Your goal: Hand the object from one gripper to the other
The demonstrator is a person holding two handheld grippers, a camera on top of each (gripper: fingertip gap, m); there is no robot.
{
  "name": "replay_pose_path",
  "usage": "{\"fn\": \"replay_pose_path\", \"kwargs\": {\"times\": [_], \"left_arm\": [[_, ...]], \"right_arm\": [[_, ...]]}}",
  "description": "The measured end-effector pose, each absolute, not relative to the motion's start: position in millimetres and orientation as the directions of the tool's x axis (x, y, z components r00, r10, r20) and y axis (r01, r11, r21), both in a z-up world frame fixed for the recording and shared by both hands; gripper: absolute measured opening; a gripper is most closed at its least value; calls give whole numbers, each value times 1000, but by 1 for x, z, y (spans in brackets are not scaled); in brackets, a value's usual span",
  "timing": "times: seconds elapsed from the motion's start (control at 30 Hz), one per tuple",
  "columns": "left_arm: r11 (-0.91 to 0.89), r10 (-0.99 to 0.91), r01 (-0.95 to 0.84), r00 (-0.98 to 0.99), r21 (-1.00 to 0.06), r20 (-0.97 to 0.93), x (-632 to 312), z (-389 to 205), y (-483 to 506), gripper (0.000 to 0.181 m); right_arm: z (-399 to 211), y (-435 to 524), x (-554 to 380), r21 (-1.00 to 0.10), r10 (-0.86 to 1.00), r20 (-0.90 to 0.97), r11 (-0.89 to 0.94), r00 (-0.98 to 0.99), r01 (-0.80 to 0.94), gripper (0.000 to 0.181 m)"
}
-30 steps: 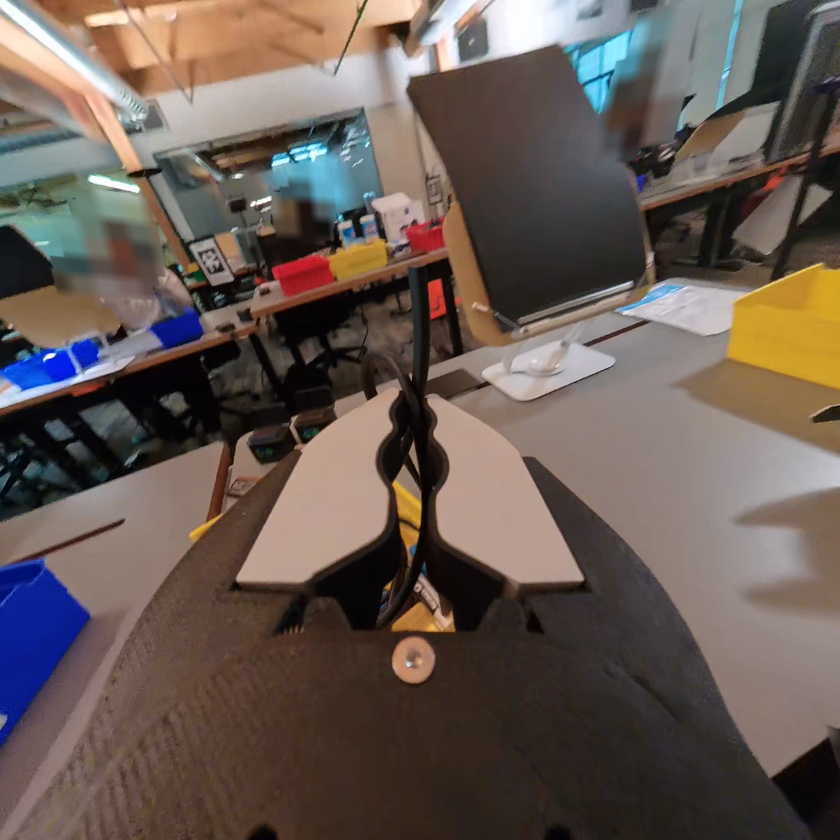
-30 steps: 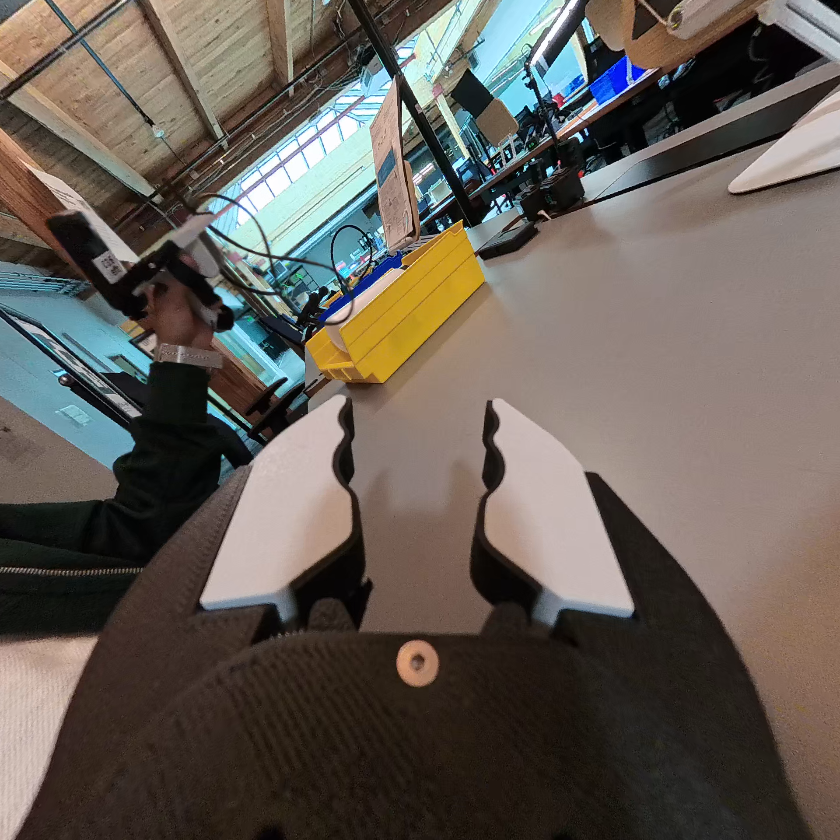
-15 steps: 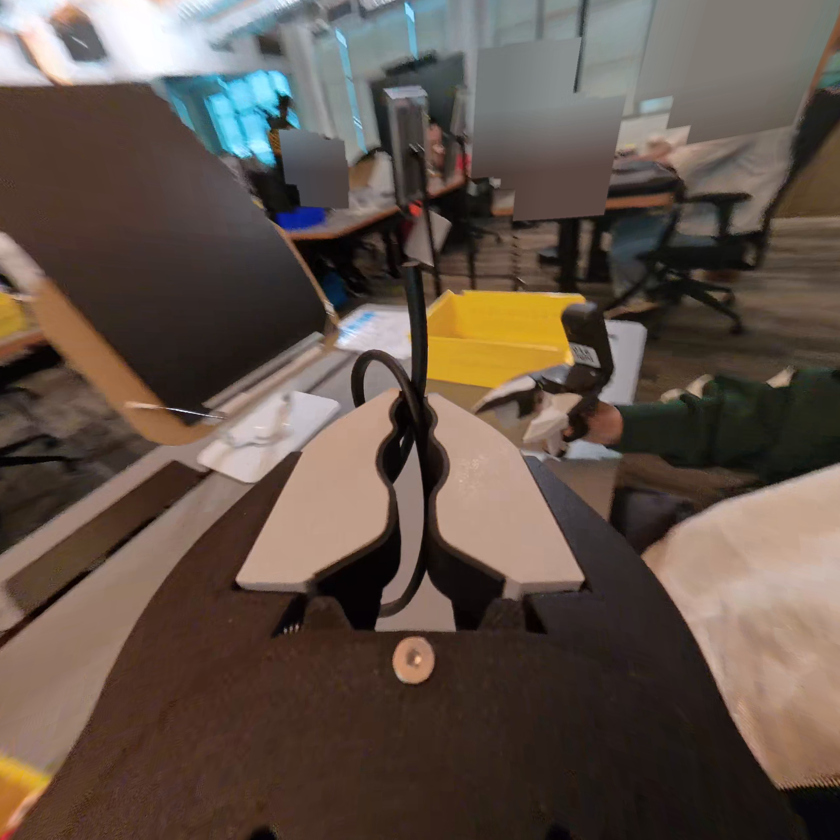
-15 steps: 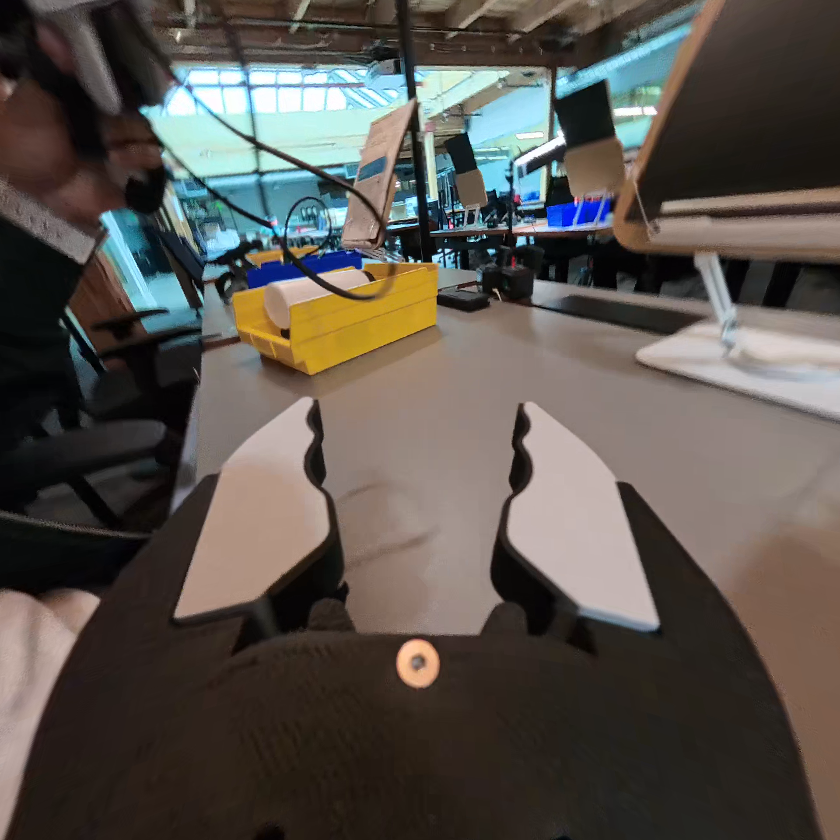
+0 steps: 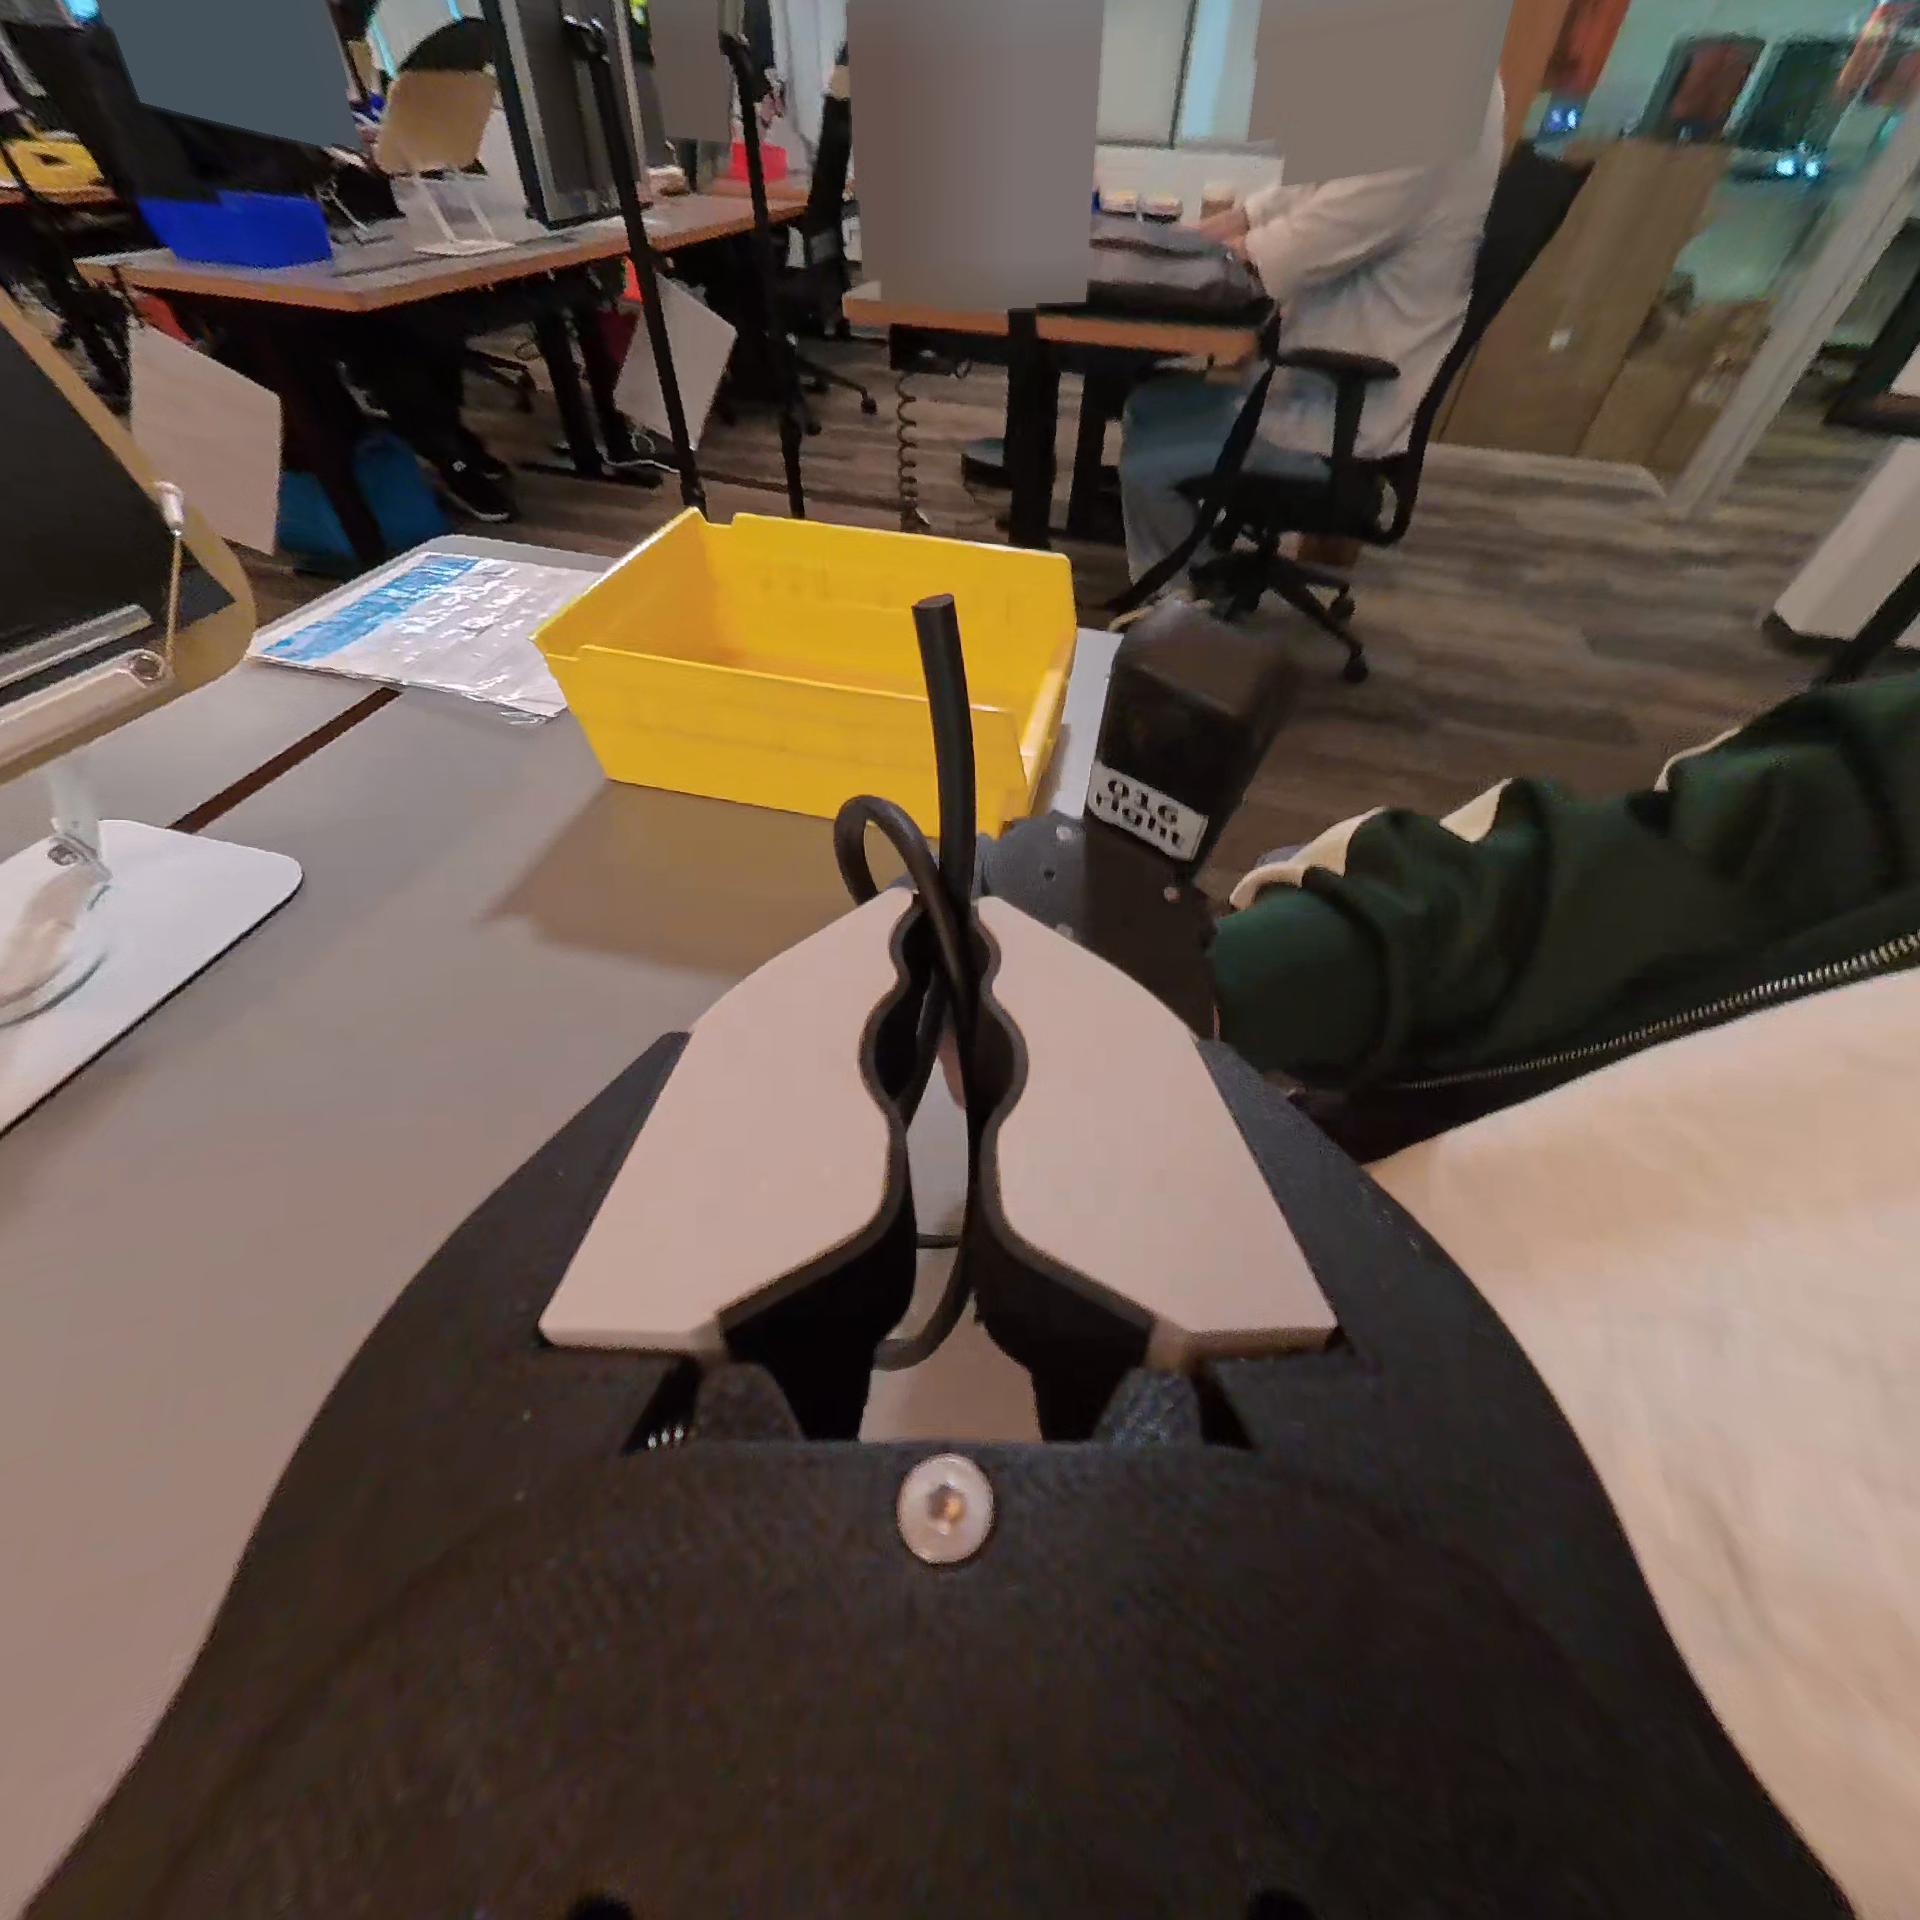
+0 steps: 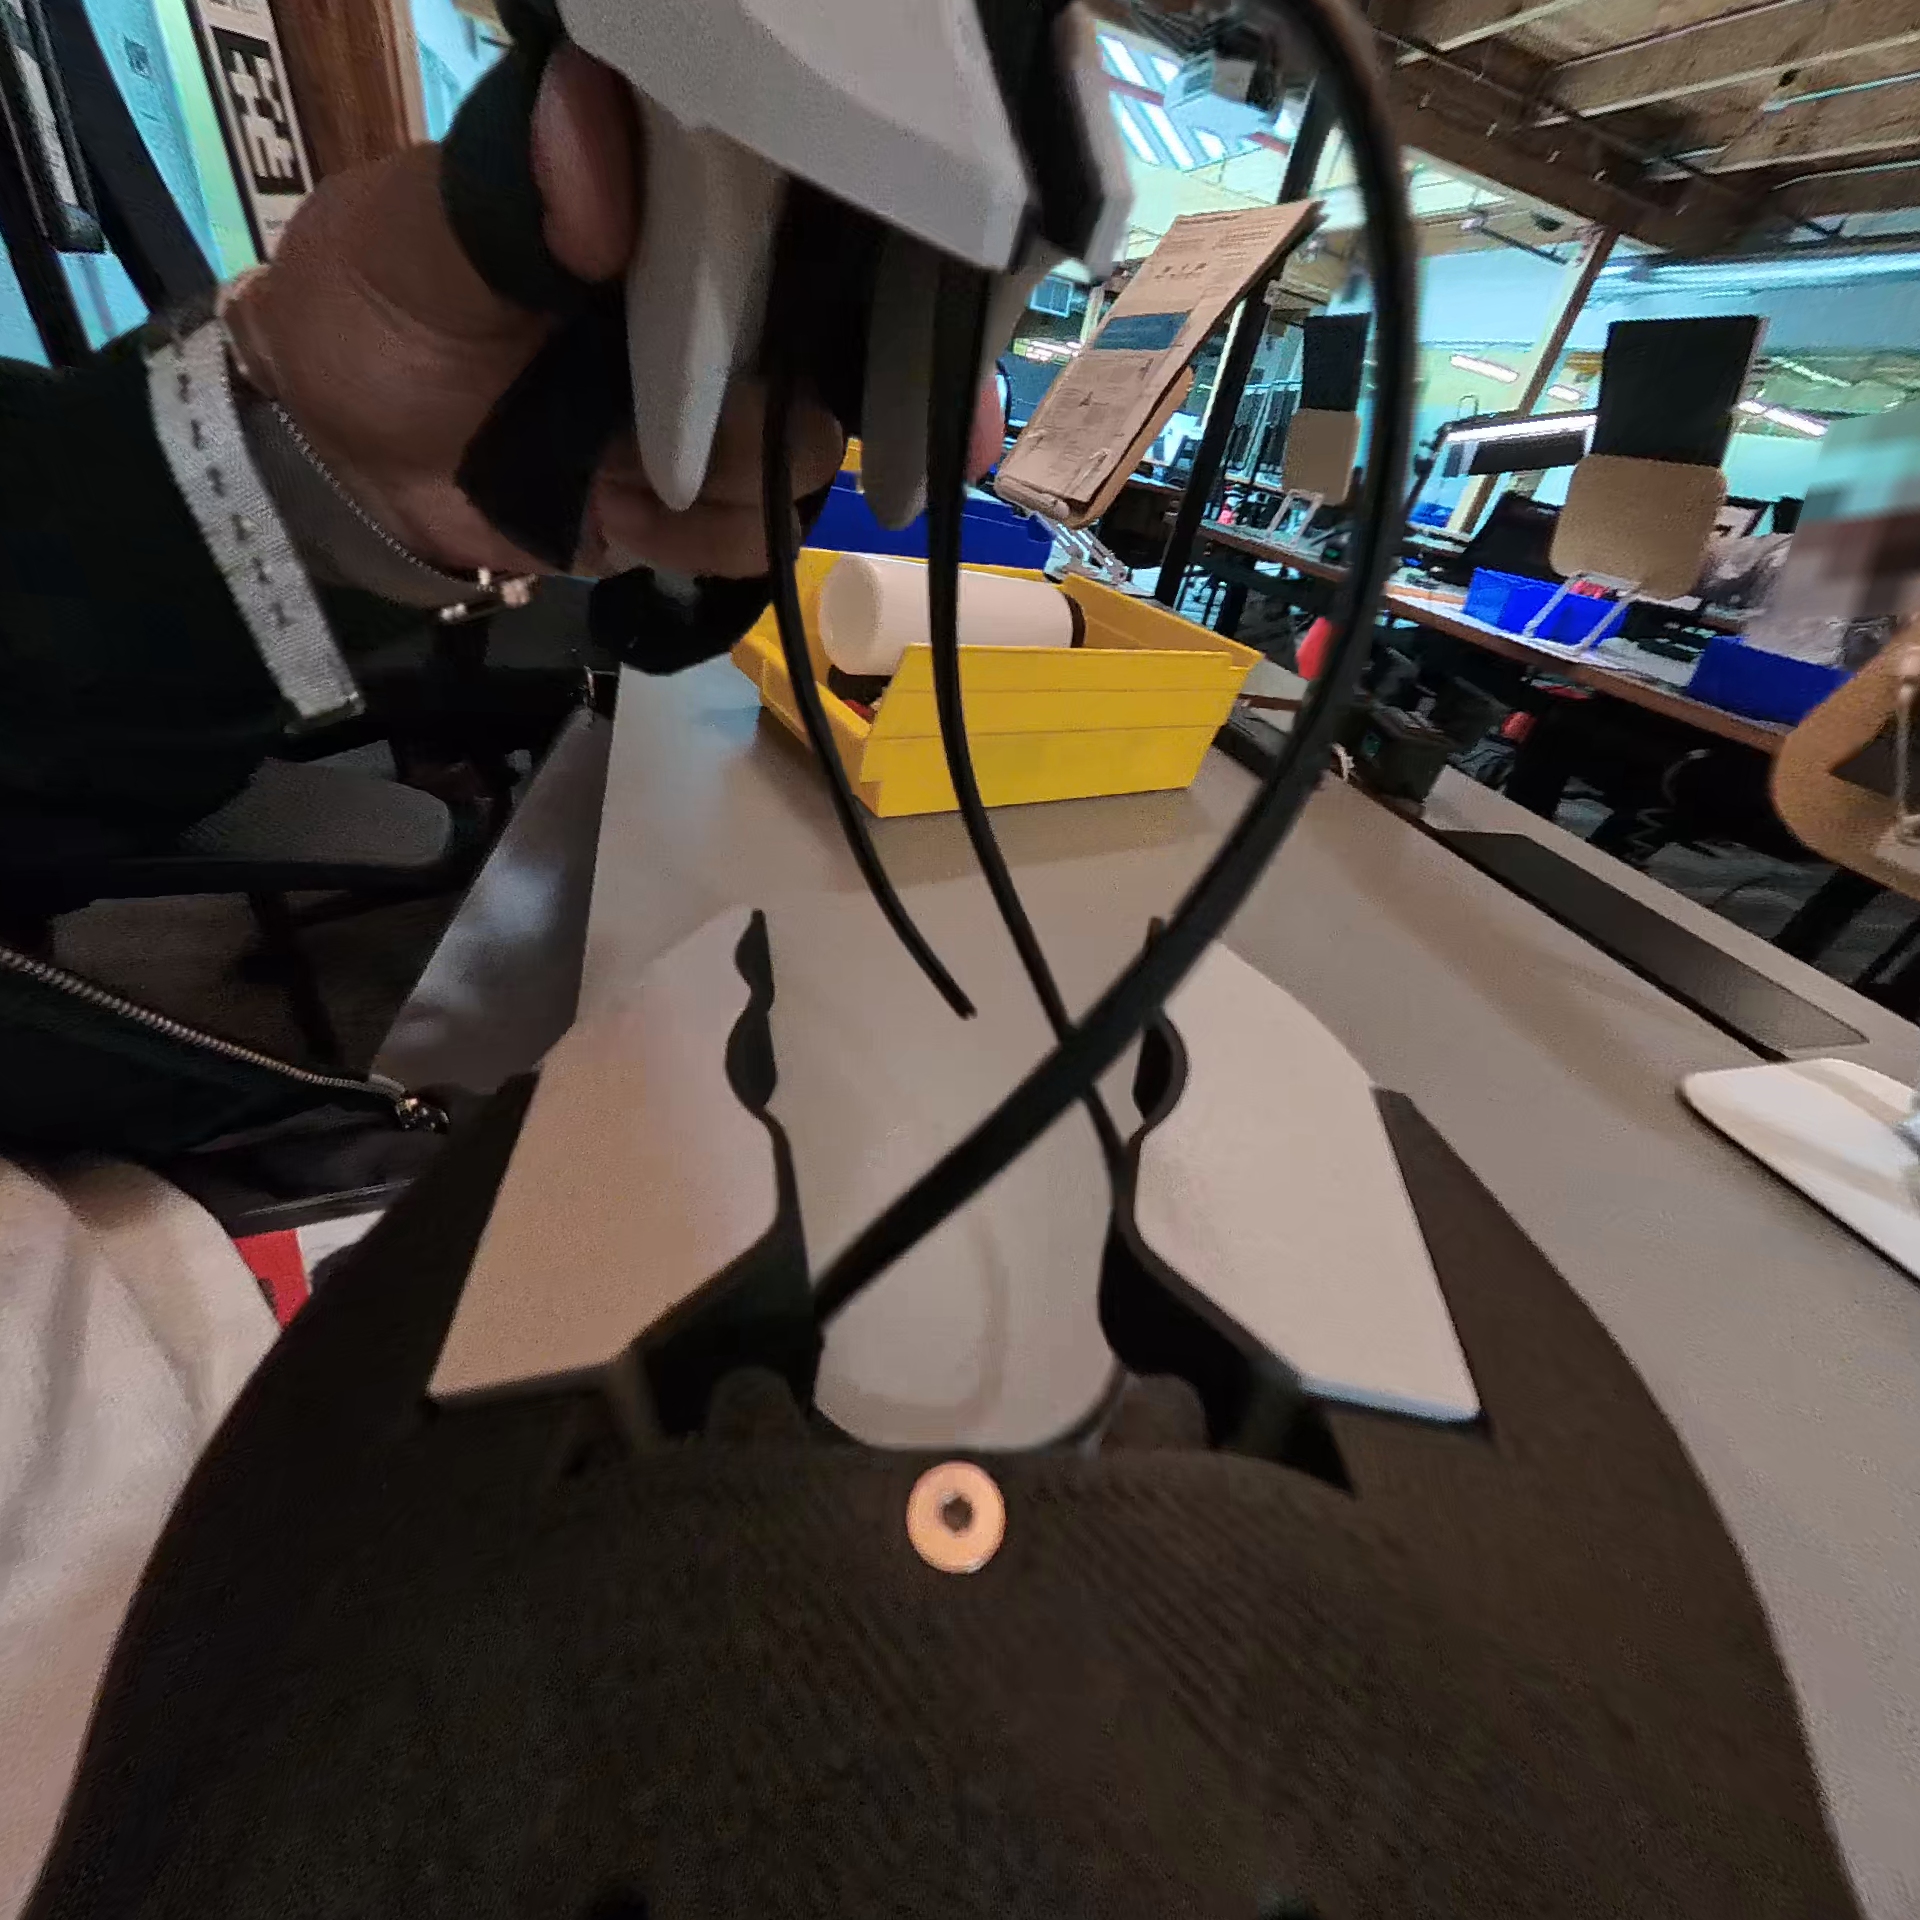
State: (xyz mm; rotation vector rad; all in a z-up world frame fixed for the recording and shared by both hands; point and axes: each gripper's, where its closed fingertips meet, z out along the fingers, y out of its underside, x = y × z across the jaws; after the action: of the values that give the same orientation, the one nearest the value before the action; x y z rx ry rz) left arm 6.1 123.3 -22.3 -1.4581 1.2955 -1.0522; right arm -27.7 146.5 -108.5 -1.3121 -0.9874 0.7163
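**Black cable pinched in left gripper, loop hanging into right**

The left gripper (image 5: 943,940) is clenched on a thin black cable (image 5: 954,727), one end sticking up past its tips. The right gripper (image 6: 951,971) is spread apart; the cable's loop crosses between its fingers (image 6: 1262,1174). Behind, a yellow bin (image 6: 1023,717) sits on the grey table (image 6: 1455,987).

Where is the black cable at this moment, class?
The black cable is pinched in the shut left gripper. In the right wrist view it hangs down in a loop, crossing between the fingers of the open right gripper, above the grey table.
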Motion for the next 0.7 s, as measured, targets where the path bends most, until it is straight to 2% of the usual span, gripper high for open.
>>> {"fn": "replay_pose_path", "kwargs": {"times": [0.23, 0.4, 0.6, 0.7], "left_arm": [[-119, -988, -152, 120, -981, 101, -8, -16, 123, 4], [-93, -992, -135, 103, -986, 79, -32, -7, 121, 4], [-127, -969, -107, 226, -986, 100, -49, -2, 137, 5], [-248, -880, -27, 425, -968, 214, -66, -4, 167, 5]], "right_arm": [[-109, 136, -54, -980, 919, 196, 177, 341, 87, 72], [-103, 139, -51, -995, 954, 91, 97, 286, -6, 72], [-97, 167, -29, -994, 911, 69, 99, 408, -52, 79], [-89, 182, -8, -985, 815, 128, 169, 565, -20, 80]]}}
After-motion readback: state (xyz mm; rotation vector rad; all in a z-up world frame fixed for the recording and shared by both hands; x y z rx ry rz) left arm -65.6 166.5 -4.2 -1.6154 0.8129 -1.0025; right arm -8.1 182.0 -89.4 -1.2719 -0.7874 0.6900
